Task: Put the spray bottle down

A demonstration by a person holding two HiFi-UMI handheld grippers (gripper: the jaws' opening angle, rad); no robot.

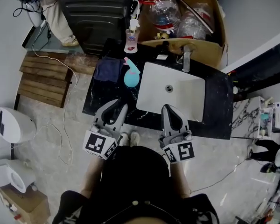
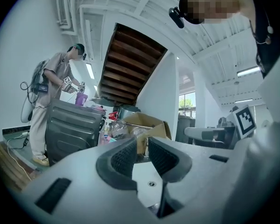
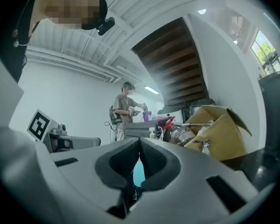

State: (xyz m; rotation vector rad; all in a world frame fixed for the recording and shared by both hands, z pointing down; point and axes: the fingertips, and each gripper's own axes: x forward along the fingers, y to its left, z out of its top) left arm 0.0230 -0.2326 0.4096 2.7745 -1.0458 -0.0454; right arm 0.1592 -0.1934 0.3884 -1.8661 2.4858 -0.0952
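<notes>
The spray bottle (image 1: 130,75), teal with a pink trigger, stands by itself on the black counter (image 1: 214,106), just left of the white sink (image 1: 154,97). No gripper holds it. My left gripper (image 1: 117,105) hovers at the counter's near edge, a short way in front of the bottle, and its pads stand apart with nothing between them (image 2: 142,146). Over the sink's near rim my right gripper (image 1: 170,107) is shut and empty; in the right gripper view (image 3: 140,141) a sliver of the teal bottle (image 3: 138,171) shows below the closed tips.
A dark blue cloth (image 1: 107,69) lies left of the bottle. A soap dispenser (image 1: 131,38) stands behind it, and a cardboard box (image 1: 196,27) full of clutter sits behind the tap (image 1: 186,59). Another person (image 3: 123,108) works in the background.
</notes>
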